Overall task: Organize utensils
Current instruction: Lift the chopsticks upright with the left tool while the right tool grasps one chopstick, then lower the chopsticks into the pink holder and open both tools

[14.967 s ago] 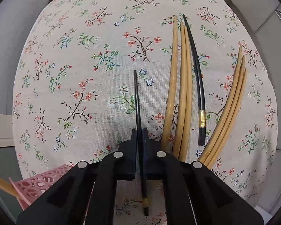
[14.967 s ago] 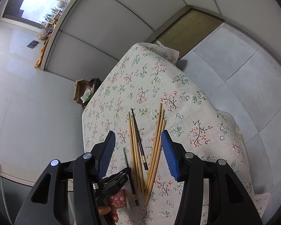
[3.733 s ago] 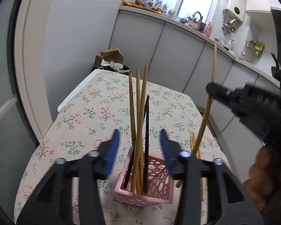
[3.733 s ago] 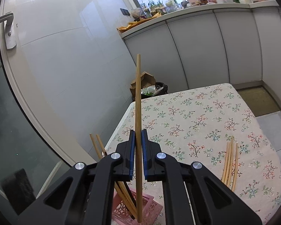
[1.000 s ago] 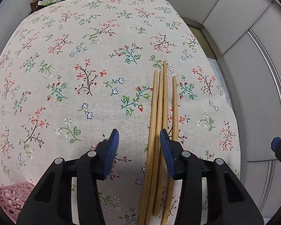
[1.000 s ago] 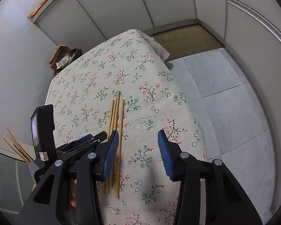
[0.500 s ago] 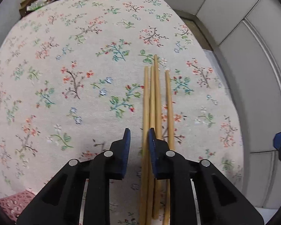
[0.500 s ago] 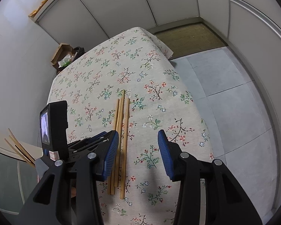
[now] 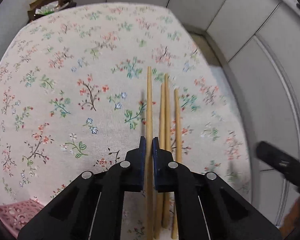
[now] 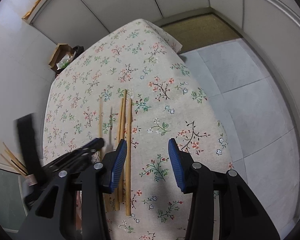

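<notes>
Chopstick clamped in left tool, pointing away along it; right tool half-open, empty

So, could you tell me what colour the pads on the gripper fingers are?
Blue, on black fingers; the right gripper pads show best in the right wrist view.
</notes>
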Demonstrator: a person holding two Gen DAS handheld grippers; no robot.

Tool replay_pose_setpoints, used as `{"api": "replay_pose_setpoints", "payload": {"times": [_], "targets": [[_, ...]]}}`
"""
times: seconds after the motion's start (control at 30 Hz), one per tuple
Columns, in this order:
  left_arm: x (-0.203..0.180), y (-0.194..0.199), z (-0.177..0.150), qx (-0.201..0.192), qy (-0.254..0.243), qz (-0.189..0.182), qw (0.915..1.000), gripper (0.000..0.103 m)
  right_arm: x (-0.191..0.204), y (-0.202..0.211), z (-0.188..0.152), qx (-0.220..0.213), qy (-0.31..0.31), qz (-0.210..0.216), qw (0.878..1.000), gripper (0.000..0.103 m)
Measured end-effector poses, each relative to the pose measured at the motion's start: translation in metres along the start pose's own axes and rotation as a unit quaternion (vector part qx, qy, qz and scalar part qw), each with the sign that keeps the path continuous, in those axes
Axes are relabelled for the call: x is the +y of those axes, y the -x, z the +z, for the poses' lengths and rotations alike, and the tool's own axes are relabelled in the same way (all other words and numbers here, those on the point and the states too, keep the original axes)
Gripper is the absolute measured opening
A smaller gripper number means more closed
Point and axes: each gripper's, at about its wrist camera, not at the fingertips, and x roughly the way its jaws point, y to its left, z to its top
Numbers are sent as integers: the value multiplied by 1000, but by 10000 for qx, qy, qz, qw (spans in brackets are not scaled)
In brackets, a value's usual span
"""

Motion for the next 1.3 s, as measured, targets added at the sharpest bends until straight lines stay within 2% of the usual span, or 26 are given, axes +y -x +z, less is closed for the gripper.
{"api": "replay_pose_setpoints", "payload": {"times": [0.07,0.2,0.37,0.53,0.77,0.87,0.93,1.0,1.03,1.13,1.3], "targets": [[0,19,-2,-229,28,-126,9997,6,1,-10,1,101,7,30,9999,38],[-4,58,-6,-772,-24,-132,9969,6,6,-33,2,379,63,108,9992,31],[-7,109,-19,-1209,-133,-215,9923,6,14,-57,0,640,117,102,9978,31],[-5,167,-39,-1702,-215,-440,9842,6,34,-75,-4,788,386,-127,9961,31],[17,200,-55,-1955,-55,-318,9802,6,56,-90,-5,836,759,-552,9921,31],[23,203,-56,-2043,-26,-392,9781,6,59,-99,-7,932,699,-608,9913,26],[25,206,-58,-2085,-65,-343,9774,6,68,-102,-9,859,916,-863,9883,22],[28,208,-60,-2115,-53,-338,9768,6,77,-105,-12,818,1127,-1077,9844,9],[30,209,-61,-2125,-48,-345,9765,6,80,-105,-13,823,1129,-1092,9842,8],[36,211,-62,-2148,-27,-387,9759,6,82,-89,-11,635,944,-909,9893,7],[44,222,-67,-2262,-32,-403,9732,6,96,-36,-6,-83,1046,-518,9931,7]]}}
